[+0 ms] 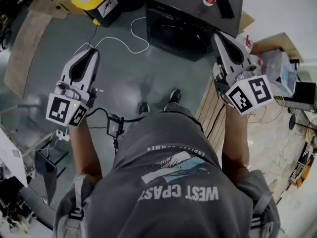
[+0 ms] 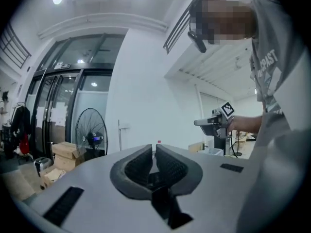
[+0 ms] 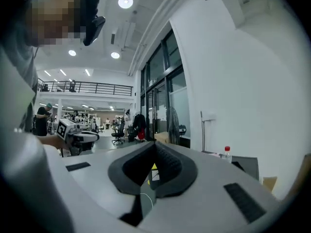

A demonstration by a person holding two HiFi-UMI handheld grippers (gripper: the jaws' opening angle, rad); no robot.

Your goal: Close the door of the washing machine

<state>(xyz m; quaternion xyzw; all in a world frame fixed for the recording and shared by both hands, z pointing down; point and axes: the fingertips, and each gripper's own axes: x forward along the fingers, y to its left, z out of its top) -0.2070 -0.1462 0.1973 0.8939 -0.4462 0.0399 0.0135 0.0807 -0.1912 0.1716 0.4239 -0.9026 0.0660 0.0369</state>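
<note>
Left gripper [image 1: 90,52] and right gripper [image 1: 221,37] held level, jaws closed, empty. Washing machine [image 1: 181,33] sits ahead. Best to approach low and push the door squarely.

White cable [image 1: 119,42] on grey floor [image 1: 124,83]

I see the washing machine [image 1: 198,11] near the top of the head view, ahead of me: a dark, boxy unit standing upright, its flat top facing the camera. Its door [image 1: 179,36] sits on the front face turned towards me, dark and glossy, and looks shut, flush with the front.
</note>
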